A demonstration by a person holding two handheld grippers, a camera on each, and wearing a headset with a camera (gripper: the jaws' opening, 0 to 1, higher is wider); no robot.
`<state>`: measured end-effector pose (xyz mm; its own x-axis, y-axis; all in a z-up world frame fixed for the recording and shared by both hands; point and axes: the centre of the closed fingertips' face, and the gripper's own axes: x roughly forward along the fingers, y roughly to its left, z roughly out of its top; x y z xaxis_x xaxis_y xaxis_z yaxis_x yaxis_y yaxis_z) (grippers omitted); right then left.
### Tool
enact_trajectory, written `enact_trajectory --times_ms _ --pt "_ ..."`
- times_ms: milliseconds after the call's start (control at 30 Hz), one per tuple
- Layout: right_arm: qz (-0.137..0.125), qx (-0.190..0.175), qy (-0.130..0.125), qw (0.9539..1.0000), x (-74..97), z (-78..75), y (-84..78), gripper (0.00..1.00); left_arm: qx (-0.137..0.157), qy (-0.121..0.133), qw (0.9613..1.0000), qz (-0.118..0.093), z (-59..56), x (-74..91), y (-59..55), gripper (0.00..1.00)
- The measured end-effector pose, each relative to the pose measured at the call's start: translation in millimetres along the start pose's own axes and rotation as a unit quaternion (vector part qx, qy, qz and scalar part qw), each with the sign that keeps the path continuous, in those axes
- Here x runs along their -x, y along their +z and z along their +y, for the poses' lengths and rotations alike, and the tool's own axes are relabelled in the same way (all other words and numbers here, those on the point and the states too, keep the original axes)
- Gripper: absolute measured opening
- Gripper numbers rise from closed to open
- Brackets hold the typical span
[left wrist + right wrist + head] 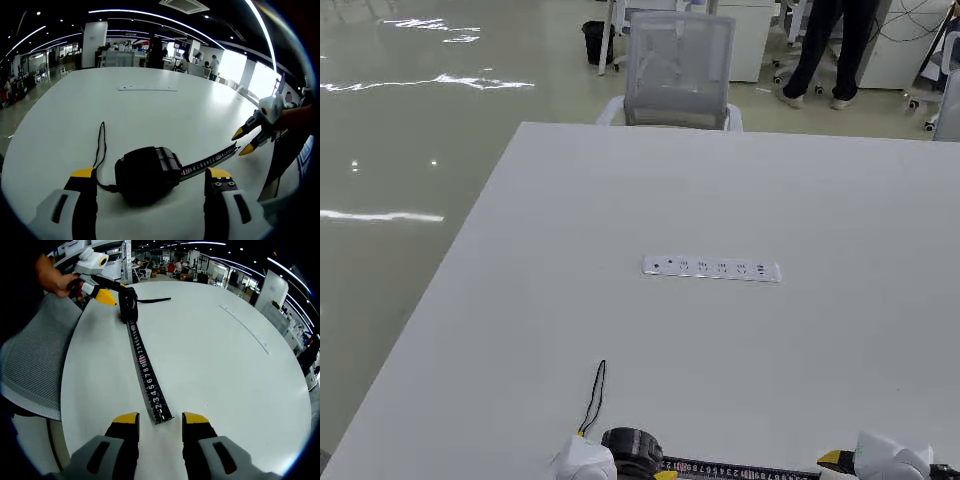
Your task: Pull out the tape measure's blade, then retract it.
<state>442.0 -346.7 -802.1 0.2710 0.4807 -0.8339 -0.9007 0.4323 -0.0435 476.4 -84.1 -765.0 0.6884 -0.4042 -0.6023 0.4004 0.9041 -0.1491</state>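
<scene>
- Left gripper [150,173]: jaws spread, one on either side of the tape measure case [632,450], with a gap showing on both sides. Nothing is clamped. The case sits at the near edge of the table [720,190].
- Right gripper [160,419]: jaws spread too. The blade [145,372] lies flat on the table, running right from the case. Its free end rests between the right tips, not pinched.
- Main risk: neither end is held. If the blade lets go like this, it likely whips home unbraked and its end slams into the case mouth. The loose case could jump or skid.
- The case is close to the near edge. A skid, or a nudge from a closing jaw, could send it off the table.
- The case is rounded. Left jaws closing off-centre may squirt it forward instead of gripping it.
- The blade is thin and flat on the table. Right jaws closing on its edges could twist or buckle it, or slip off the end.
- The wrist strap [595,395] trails to the far side of the case, beside the left jaw. If caught in the closing jaw, it would drag the case.
- Cannot tell whether a lock is holding the blade out. If so, pressing the release with a jaw looks fiddly.
- The power strip [712,269] lies well apart, far side. No hazard.
</scene>
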Motion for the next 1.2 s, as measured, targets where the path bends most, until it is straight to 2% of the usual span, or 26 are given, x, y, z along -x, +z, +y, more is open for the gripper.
enact_trajectory --times_ms 167,333,733,900,1100,1200 --pt "0.009 -0.001 0.004 0.9999 -2.1 -2.7 0.2 0.32 0.013 0.008 0.9999 0.001 1.1 -1.5 1.9 0.79" --pt "0.012 0.002 0.011 0.9999 -3.2 -1.0 1.4 0.30 0.031 0.017 0.9993 0.010 5.0 -6.5 -3.4 0.78" --pt "0.027 0.011 0.027 0.9992 -8.0 -2.7 -0.6 0.23 0.033 0.013 0.9994 0.004 -1.1 -11.9 -0.7 0.79" --pt "0.038 0.011 0.036 0.9986 -10.5 -1.2 -4.7 0.20 0.034 0.015 0.9993 0.000 -1.5 -13.8 0.8 0.79" --pt "0.038 0.011 0.037 0.9985 -9.5 -2.7 -3.8 0.16 0.026 0.018 0.9995 0.003 -1.3 -18.7 -0.5 0.77" --pt "0.042 0.015 0.037 0.9983 -10.3 -3.5 -4.5 0.16 0.031 0.021 0.9993 0.002 -0.7 -20.1 0.6 0.76"
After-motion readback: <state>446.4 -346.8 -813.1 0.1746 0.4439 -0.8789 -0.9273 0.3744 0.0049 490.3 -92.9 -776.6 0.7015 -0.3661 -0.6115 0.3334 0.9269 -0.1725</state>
